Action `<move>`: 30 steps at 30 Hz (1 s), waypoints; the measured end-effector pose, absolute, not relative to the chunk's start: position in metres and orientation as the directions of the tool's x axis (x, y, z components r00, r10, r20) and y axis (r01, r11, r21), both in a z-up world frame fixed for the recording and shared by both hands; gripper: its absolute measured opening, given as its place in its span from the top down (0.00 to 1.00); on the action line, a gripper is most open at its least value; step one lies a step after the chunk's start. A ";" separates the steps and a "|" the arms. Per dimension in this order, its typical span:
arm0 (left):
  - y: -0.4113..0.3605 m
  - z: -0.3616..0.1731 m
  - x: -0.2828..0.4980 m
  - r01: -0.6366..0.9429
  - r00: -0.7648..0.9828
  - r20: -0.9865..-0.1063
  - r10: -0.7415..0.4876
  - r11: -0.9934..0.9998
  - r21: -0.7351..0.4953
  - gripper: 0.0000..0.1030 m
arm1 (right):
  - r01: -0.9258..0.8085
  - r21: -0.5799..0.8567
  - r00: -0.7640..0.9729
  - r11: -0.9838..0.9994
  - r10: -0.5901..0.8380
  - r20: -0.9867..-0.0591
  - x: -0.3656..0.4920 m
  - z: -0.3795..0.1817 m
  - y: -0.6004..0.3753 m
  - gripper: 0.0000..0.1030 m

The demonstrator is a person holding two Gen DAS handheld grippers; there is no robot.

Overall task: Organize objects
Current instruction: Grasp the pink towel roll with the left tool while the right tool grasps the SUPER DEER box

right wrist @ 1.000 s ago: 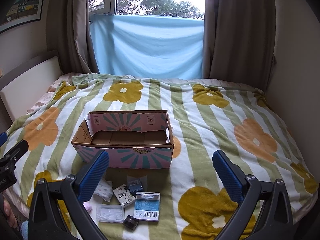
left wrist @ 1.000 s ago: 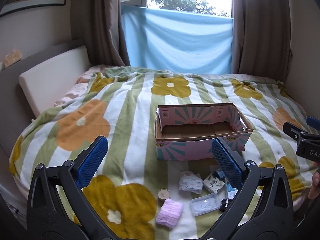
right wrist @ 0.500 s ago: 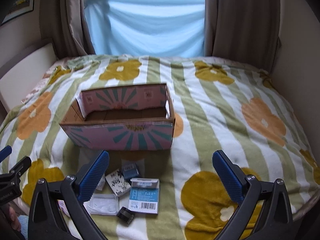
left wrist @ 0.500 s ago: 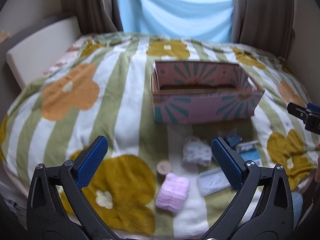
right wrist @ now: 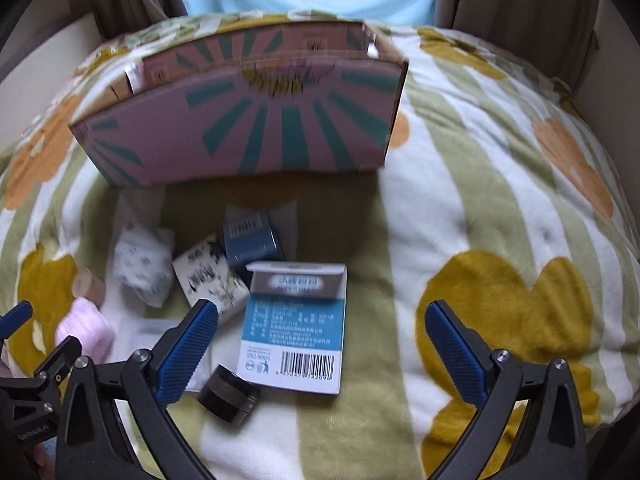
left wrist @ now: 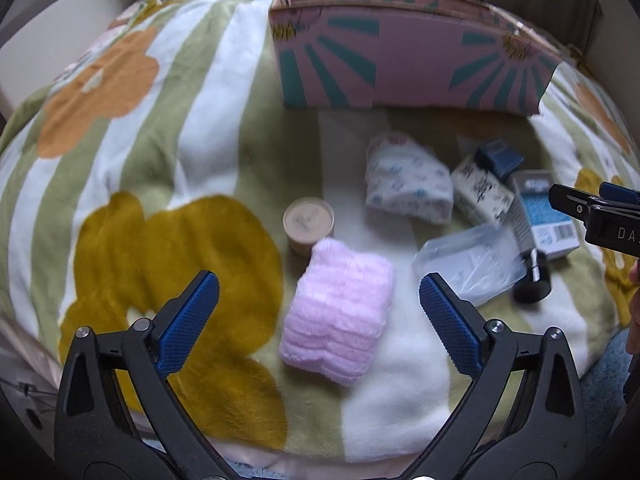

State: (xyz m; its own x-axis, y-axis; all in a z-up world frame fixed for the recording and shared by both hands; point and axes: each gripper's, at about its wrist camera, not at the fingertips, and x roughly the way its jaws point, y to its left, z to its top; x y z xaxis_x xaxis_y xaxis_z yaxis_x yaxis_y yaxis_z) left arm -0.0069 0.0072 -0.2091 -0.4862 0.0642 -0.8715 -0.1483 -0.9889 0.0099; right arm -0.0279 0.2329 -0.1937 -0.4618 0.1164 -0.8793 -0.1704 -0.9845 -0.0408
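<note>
Both grippers are dropping closer to the bed. The left gripper [left wrist: 319,300], wide open and empty, is now framing the pink towel [left wrist: 338,314]; the right gripper [right wrist: 321,334], equally open, is nearing the blue-white box [right wrist: 294,330]. Pink carton [right wrist: 256,132] awaits behind.

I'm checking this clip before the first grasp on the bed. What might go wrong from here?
1. The left gripper is open around the pink towel, which touches the small round tub; closing may knock the tub over.
2. The soft blanket may sag under the grasp, and the towel could slip.
3. The right gripper is open over the blue-and-white box, with a black jar against its edge; it could roll away.
</note>
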 end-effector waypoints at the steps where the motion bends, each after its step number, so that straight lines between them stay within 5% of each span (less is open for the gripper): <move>1: 0.007 -0.214 -0.007 -0.147 -0.472 -0.879 0.065 -0.989 0.005 0.05 | -0.170 -0.043 -0.449 -0.985 0.116 -0.886 -0.028 -0.200 0.233 0.00; 9: 0.008 -0.240 -0.010 -0.144 -0.425 -0.904 0.053 -0.989 0.009 0.16 | -0.153 -0.061 -0.412 -0.986 0.120 -0.903 -0.032 -0.225 0.231 0.01; 14: 0.010 -0.245 -0.011 -0.147 -0.412 -0.909 0.064 -0.989 -0.003 0.24 | -0.128 -0.064 -0.389 -0.990 0.110 -0.915 -0.035 -0.235 0.226 0.15; 19: 0.009 -0.246 -0.010 -0.157 -0.410 -0.908 0.090 -0.987 -0.027 0.44 | -0.114 -0.042 -0.391 -0.993 0.084 -0.916 -0.037 -0.237 0.220 0.35; 22: 0.011 -0.245 -0.008 -0.163 -0.421 -0.903 0.087 -0.986 -0.018 0.55 | -0.122 -0.042 -0.396 -0.992 0.087 -0.914 -0.035 -0.236 0.222 0.35; 30: 0.009 -0.233 -0.007 -0.154 -0.436 -0.893 0.110 -0.987 -0.047 0.58 | -0.145 -0.015 -0.413 -0.989 0.074 -0.908 -0.028 -0.229 0.234 0.36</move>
